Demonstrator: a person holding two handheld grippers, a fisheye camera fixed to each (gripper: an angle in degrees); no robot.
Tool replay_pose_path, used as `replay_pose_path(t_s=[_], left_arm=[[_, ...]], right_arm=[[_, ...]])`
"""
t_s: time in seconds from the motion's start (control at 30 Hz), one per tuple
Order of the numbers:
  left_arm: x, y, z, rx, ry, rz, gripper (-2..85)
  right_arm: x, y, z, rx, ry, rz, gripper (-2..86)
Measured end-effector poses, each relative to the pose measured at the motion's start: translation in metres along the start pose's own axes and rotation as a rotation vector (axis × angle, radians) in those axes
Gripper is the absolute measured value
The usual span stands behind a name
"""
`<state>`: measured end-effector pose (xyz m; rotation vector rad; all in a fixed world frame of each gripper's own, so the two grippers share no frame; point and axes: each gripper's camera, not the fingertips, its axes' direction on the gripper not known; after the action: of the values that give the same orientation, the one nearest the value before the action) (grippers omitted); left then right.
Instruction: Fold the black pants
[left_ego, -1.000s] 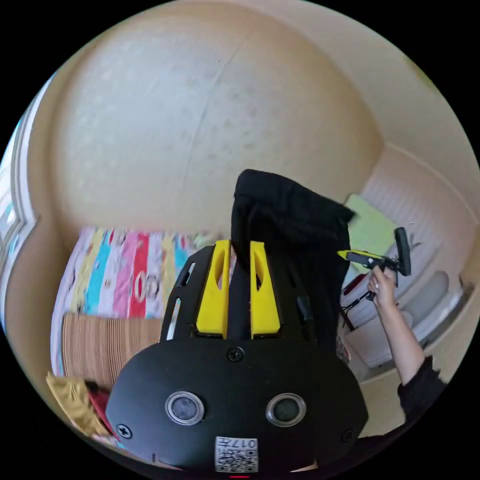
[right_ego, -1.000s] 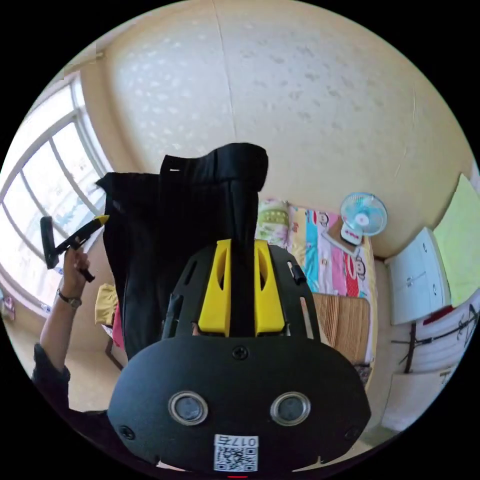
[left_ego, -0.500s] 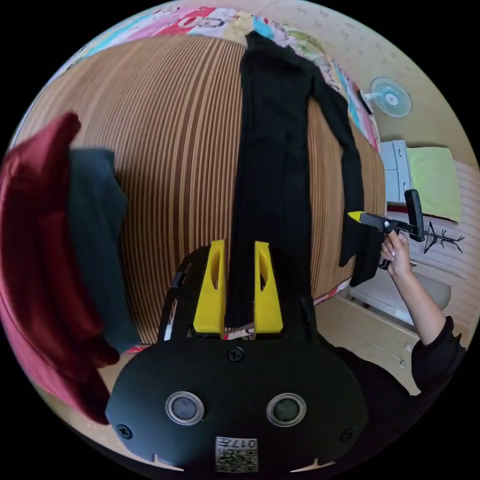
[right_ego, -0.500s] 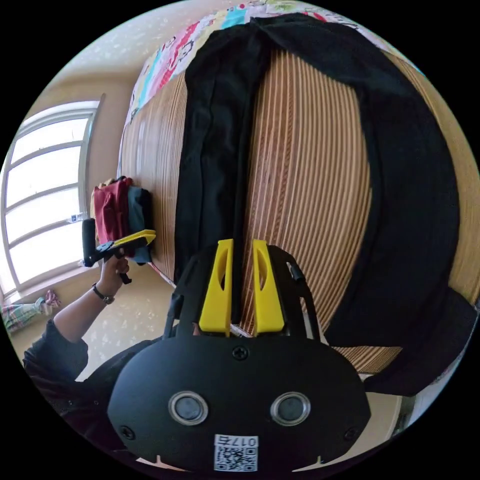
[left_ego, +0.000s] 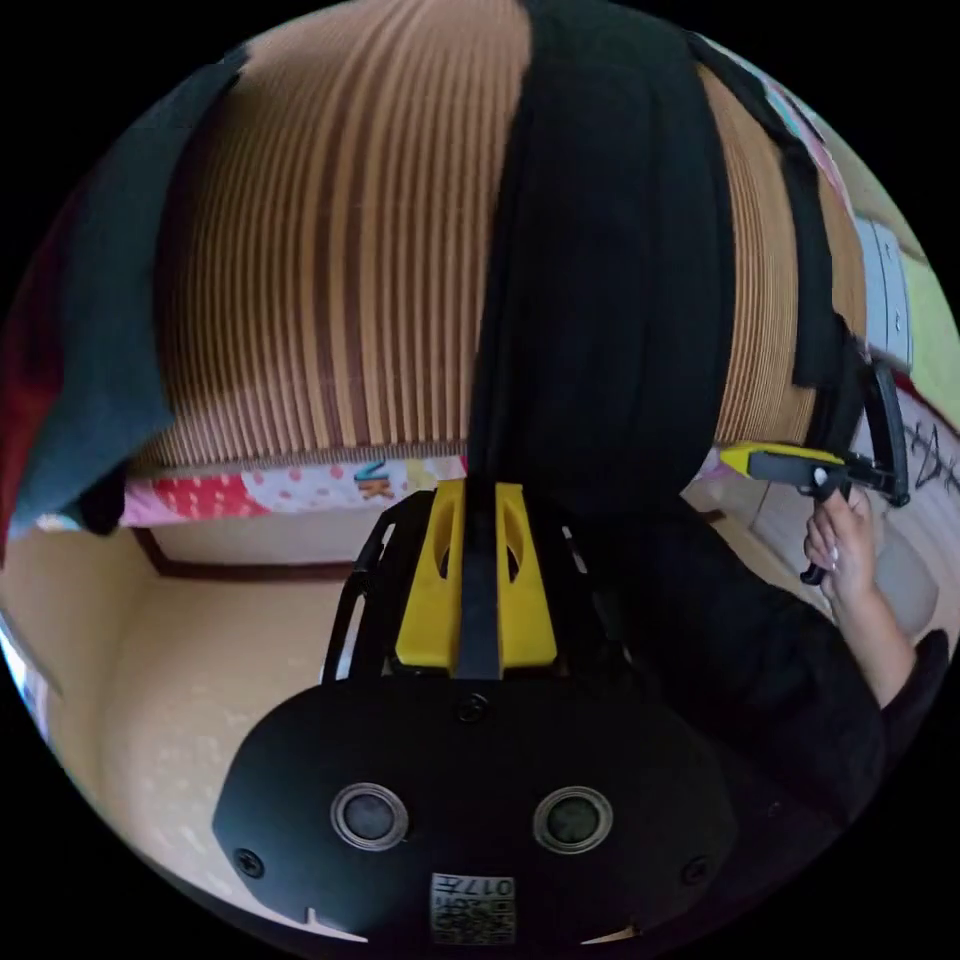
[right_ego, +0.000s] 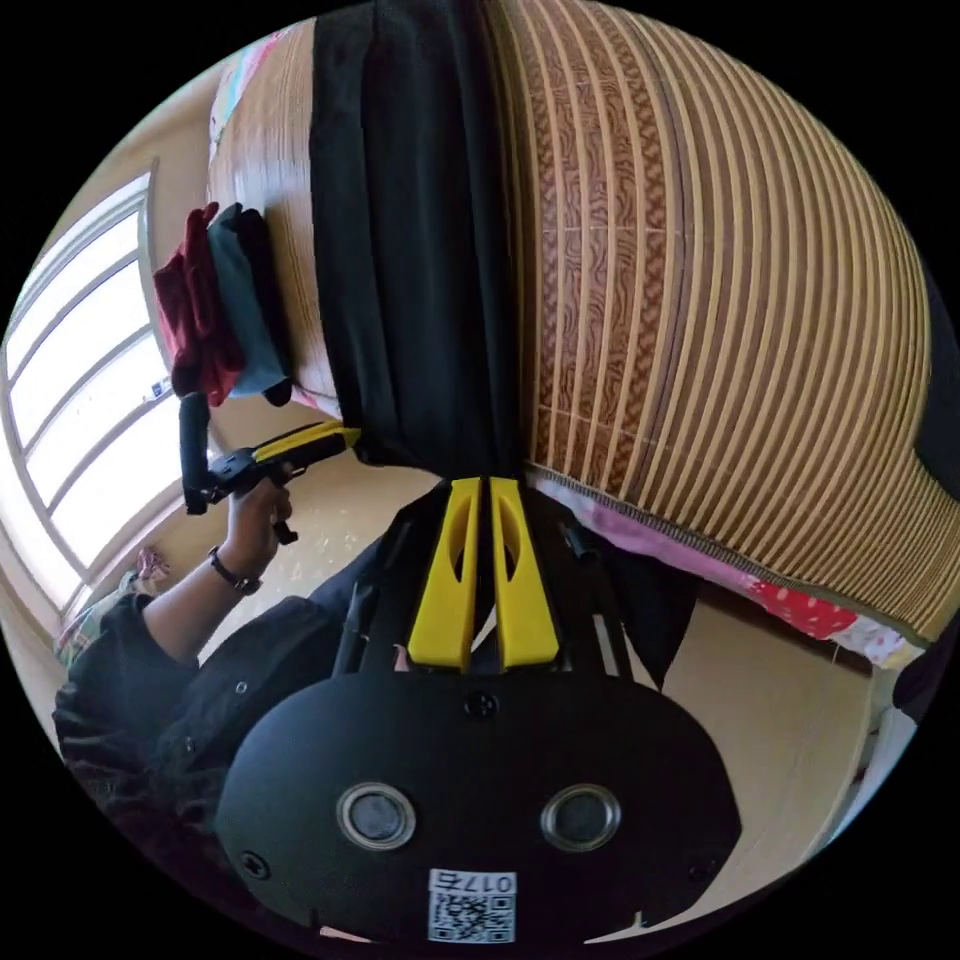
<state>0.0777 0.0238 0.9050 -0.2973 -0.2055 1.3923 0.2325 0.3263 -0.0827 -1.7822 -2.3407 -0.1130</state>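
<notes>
Lying stretched out along the striped bamboo mat on the bed, black pants, near end hanging at the mat's edge. Clamping a strip of that black cloth between both yellow jaws, left gripper. Pinching the pants' edge at the mat's rim, jaws nearly together, right gripper. Sitting at the mat's far side, folded red and dark teal clothes.

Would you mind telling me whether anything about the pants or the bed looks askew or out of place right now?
Nothing is damaged or spilled. The black pants lie lengthwise on the striped mat, their near end hanging over the bed edge, pinched by the left gripper.
</notes>
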Motion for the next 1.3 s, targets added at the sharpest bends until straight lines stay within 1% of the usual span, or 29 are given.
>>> replay_pose_path(t_s=[0.07,0.13,0.17,0.23,0.3,0.37,0.4,0.43,0.5,0.57,0.63,0.67,0.73,0.77,0.83,0.87,0.93,1.0,1.03,1.1,1.17,1.23,1.3], left_arm=[[-0.015,0.015,-0.010,0.059,0.078,-0.063,5.6],[-0.031,0.027,-0.015,0.077,0.113,-0.152,5.5],[-0.039,0.035,-0.017,0.082,0.119,-0.202,5.5],[-0.047,0.042,-0.016,0.077,0.118,-0.244,5.4],[-0.051,0.046,-0.012,0.040,0.103,-0.281,5.2],[-0.048,0.045,-0.011,0.008,0.095,-0.286,4.5],[-0.043,0.043,-0.013,-0.007,0.081,-0.280,4.3],[-0.039,0.042,-0.014,-0.008,0.074,-0.273,4.2],[-0.020,0.037,-0.023,0.006,0.065,-0.214,3.6],[-0.003,0.031,-0.026,0.008,0.053,-0.158,2.8],[0.015,0.023,-0.025,-0.007,0.030,-0.099,1.9],[0.026,0.019,-0.022,-0.020,0.009,-0.061,1.4],[0.041,0.013,-0.019,-0.033,-0.019,-0.016,1.0],[0.050,0.011,-0.018,-0.037,-0.024,0.010,0.8],[0.063,0.009,-0.016,-0.033,-0.018,0.052,0.7],[0.070,0.007,-0.015,-0.033,-0.015,0.084,0.8],[0.079,0.006,-0.012,-0.041,-0.020,0.130,1.0],[0.087,0.009,-0.008,-0.049,-0.028,0.179,1.6],[0.088,0.011,-0.006,-0.054,-0.030,0.187,1.7],[0.090,0.017,0.000,-0.087,-0.049,0.226,2.4],[0.090,0.021,0.005,-0.107,-0.078,0.256,2.9],[0.086,0.025,0.009,-0.121,-0.099,0.274,3.3],[0.077,0.030,0.010,-0.126,-0.091,0.277,3.6]], right_arm=[[0.006,0.019,-0.061,0.104,0.034,-0.037,2.4],[0.024,0.039,-0.150,0.276,0.220,0.029,3.6],[0.030,0.041,-0.172,0.318,0.260,0.053,4.2],[0.056,0.045,-0.246,0.460,0.352,0.134,5.4],[0.080,0.038,-0.277,0.488,0.355,0.194,4.4],[0.107,0.028,-0.281,0.421,0.337,0.283,2.9],[0.121,0.022,-0.266,0.309,0.334,0.328,2.2],[0.119,0.034,-0.263,0.367,0.326,0.325,1.7],[0.105,0.067,-0.253,0.452,0.348,0.303,1.2],[0.094,0.095,-0.231,0.393,0.388,0.260,1.0],[0.085,0.132,-0.204,0.294,0.435,0.181,0.9],[0.083,0.141,-0.201,0.275,0.428,0.160,0.9],[0.085,0.166,-0.199,0.114,0.287,0.090,1.1],[0.086,0.174,-0.203,0.111,0.243,0.069,1.2],[0.092,0.218,-0.239,0.286,0.134,-0.002,2.0],[0.097,0.227,-0.250,0.330,0.135,0.015,2.2],[0.123,0.256,-0.289,0.462,0.202,0.172,4.8],[0.141,0.269,-0.311,0.518,0.261,0.254,8.1],[0.151,0.274,-0.323,0.530,0.296,0.299,10.3],[0.160,0.276,-0.335,0.533,0.332,0.314,11.9],[0.167,0.274,-0.339,0.504,0.356,0.294,11.6],[0.182,0.264,-0.324,0.364,0.362,0.277,10.1],[0.178,0.273,-0.328,0.370,0.400,0.280,7.3]])
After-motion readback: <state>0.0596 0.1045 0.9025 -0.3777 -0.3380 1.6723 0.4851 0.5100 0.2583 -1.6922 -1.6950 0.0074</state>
